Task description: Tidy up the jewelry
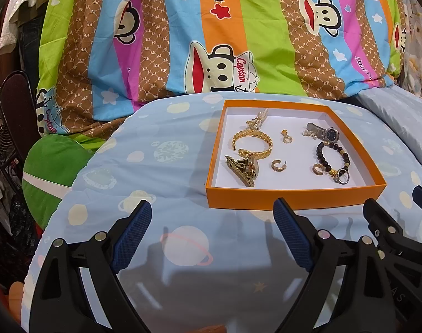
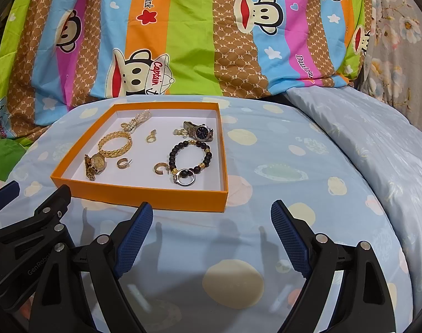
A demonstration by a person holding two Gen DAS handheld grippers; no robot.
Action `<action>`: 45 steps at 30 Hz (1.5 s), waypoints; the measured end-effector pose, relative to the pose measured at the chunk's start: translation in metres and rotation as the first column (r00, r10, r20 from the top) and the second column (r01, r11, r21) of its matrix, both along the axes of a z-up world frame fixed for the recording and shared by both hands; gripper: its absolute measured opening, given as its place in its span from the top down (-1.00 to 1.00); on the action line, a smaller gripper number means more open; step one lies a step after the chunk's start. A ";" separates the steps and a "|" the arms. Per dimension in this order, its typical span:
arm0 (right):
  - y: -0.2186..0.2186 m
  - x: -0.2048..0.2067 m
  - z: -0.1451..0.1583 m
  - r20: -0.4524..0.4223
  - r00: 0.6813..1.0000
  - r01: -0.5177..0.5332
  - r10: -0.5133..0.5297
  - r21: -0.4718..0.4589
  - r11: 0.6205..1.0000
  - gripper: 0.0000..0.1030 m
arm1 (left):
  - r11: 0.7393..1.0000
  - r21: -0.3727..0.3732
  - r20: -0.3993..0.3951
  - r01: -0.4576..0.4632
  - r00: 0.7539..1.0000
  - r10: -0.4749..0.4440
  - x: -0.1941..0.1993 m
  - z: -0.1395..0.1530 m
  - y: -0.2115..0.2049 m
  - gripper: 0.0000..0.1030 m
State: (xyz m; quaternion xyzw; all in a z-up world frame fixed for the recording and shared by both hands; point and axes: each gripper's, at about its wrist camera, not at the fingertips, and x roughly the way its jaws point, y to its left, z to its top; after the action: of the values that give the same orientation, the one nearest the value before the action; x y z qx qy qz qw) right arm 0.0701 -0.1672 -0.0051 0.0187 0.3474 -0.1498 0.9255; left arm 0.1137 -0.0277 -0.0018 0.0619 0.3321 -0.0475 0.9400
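Both tongs gape wide w/ nothing between them: left tongs (image 1: 212,231), right tongs (image 2: 212,231). Tray (image 2: 144,195) sits just ahead of both, jewelry inside: bead bracelet (image 2: 190,156), watch (image 2: 201,132), small hoops. Risk: pieces lie close together, so wide pads may snag two, or tip the light tray on soft bedding (image 2: 238,249).

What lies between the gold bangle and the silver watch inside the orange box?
One small gold ring on the white floor between gold bangle and silver watch; clearest in the right wrist view.
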 end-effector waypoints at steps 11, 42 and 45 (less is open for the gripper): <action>0.000 0.000 0.000 0.000 1.000 0.000 0.000 0.000 1.000 -0.66 | 1.000 0.001 -0.001 0.000 1.000 0.000 0.000 0.000 0.000 -0.68; 0.000 0.001 -0.002 -0.003 1.000 0.000 0.000 -0.001 1.000 -0.66 | 1.000 0.021 0.004 -0.011 1.000 0.011 -0.001 -0.002 0.004 -0.69; 0.000 0.001 -0.002 -0.004 1.000 0.000 0.000 -0.001 1.000 -0.66 | 1.000 0.020 0.002 -0.010 1.000 0.010 0.000 -0.002 0.003 -0.69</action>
State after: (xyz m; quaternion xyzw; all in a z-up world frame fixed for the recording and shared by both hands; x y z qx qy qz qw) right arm 0.0711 -0.1670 -0.0071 0.0179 0.3493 -0.1502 0.9247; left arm 0.1135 -0.0251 -0.0042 0.0697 0.3319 -0.0392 0.9399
